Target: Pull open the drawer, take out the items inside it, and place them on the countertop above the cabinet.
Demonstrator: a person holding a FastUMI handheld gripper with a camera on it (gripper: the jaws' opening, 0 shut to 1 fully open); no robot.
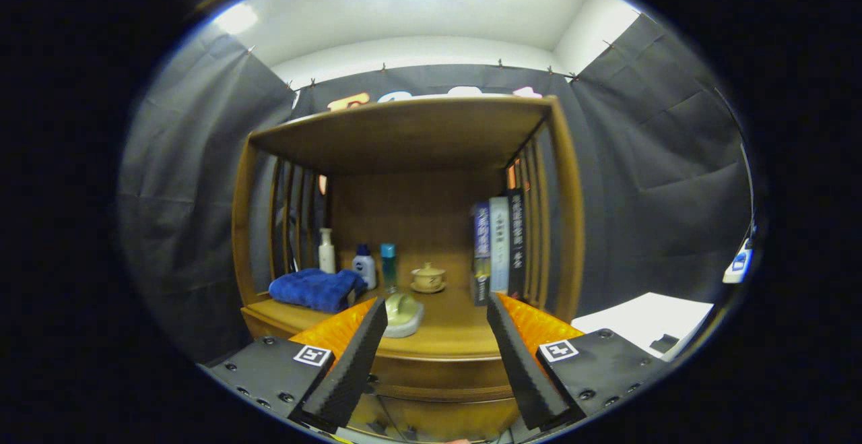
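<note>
The drawer (438,390) sits below the front edge of the cabinet's worktop (451,336), low between the tongs' fingers; whether it is pulled out cannot be told. On the worktop, a blue towel (316,289) lies at the left edge, books (498,248) stand at the right edge, bottles (363,265) and a lidded cup (428,277) line the back, and a pale dish (402,312) rests near the front. The tongs (438,363) are released, holding nothing. Risk, as I judge it: items set down on this crowded worktop may knock the dish or topple bottles.
</note>
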